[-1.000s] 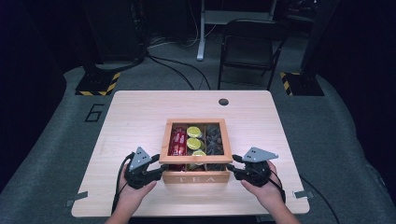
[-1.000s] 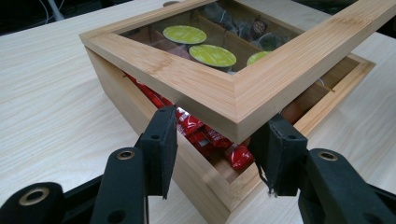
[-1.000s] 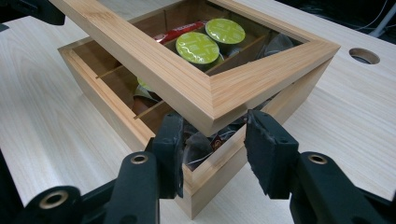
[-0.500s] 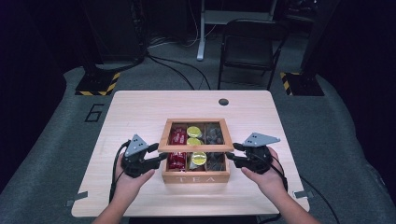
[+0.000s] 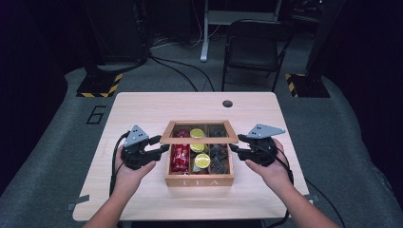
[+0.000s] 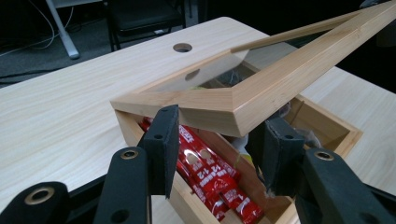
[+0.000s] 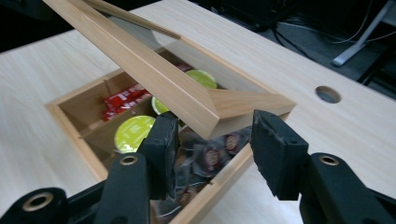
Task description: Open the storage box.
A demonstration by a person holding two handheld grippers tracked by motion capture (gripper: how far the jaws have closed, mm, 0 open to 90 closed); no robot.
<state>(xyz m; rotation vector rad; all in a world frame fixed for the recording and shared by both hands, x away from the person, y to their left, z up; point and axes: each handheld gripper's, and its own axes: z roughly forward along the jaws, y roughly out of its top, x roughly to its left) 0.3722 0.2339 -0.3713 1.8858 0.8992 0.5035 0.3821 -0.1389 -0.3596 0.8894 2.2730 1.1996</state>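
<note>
A wooden tea box (image 5: 199, 180) marked TEA sits at the near middle of the pale wooden counter (image 5: 142, 109), its glass-paned wooden lid (image 5: 198, 139) raised at the front and tilted. A round cable hole (image 5: 227, 103) lies well beyond it, and a black chair (image 5: 252, 47) stands off the far edge.

The left gripper (image 5: 160, 148) and right gripper (image 5: 236, 144) flank the lid's near corners; nothing stands between them and the box.

The left gripper view shows its jaws partly open astride the lid's corner (image 6: 224, 109), having just been closing, one pad apparently touching. The right gripper view shows its jaws astride the other corner (image 7: 247, 105), just opening, one pad clear.

Three compartments: red sachets (image 5: 180, 157), three yellow-green capsules (image 5: 202, 160), dark packets (image 5: 219, 156).
</note>
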